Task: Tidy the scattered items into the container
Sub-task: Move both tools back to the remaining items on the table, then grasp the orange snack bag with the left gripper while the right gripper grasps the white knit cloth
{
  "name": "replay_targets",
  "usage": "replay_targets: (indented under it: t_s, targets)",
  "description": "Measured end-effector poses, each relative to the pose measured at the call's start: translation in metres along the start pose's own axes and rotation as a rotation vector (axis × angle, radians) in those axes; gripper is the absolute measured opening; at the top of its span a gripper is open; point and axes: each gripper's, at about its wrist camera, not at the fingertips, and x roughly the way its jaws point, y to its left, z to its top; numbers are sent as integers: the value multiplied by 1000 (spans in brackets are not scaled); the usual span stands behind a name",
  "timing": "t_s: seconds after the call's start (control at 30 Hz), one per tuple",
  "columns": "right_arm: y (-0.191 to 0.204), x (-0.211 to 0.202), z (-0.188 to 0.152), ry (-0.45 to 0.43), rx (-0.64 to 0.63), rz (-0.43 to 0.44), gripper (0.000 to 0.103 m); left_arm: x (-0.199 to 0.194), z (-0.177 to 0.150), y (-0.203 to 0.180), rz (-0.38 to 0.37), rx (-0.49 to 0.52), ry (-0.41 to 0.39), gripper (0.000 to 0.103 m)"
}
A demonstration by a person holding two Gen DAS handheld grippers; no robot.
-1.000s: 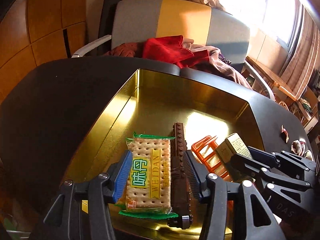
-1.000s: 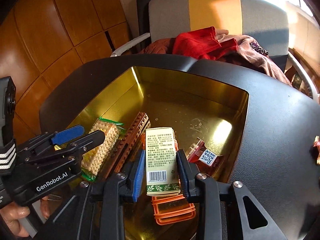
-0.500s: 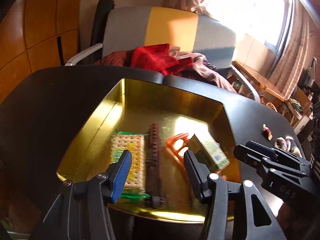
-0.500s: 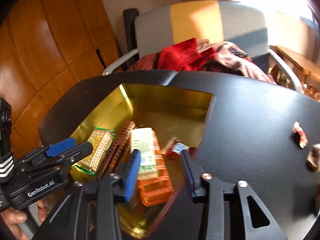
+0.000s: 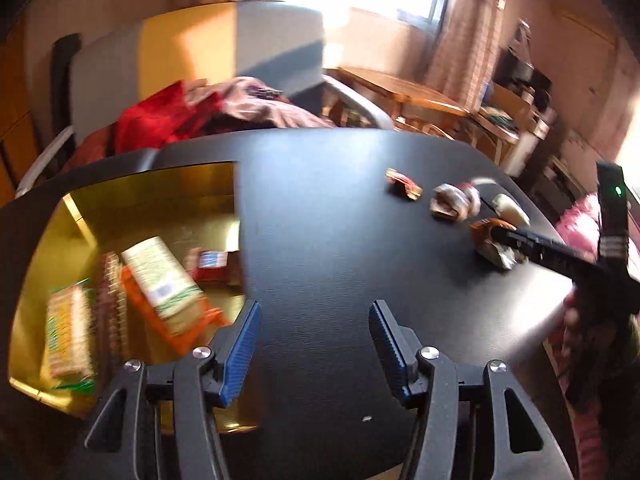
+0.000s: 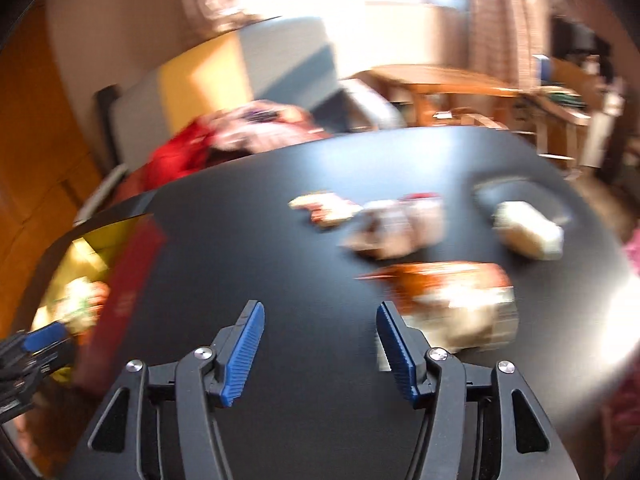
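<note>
A gold tin sits on the left of the black table. In it lie a cracker packet, a brown brick strip, an orange rack under a green-and-white box, and a small red sachet. My left gripper is open and empty over the bare table beside the tin. My right gripper is open too, just short of an orange-brown wrapped snack. More wrapped snacks and a pale packet lie farther right, blurred.
A grey-and-yellow chair with red and brown clothes stands behind the table. A small red-gold sweet lies mid-table. Wooden furniture stands by the window at the back right. A hand holds the right gripper's body.
Both grippers let go of their items in the tin, drew back and swung right. The cracker packet, brick strip and box now lie in the tin. The right gripper now faces the scattered snacks.
</note>
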Motion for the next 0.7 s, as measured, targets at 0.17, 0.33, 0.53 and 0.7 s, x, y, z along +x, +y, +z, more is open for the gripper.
replay_targets:
  t_s: [0.17,0.33,0.53,0.7]
  targets:
    - [-93,-6,21,-37,85,-142,68,24,23,-61,-110,118,26,58]
    - [-124,19,42,-1,54,-151,68,58,47,-111,-233,149,82,58]
    - [-160,49,67,42,16,-162,68,98,69,-145,-299,125,140,59]
    - [-188,78,83,86,22,-149,68,127,88,-166,-343,96,161,62]
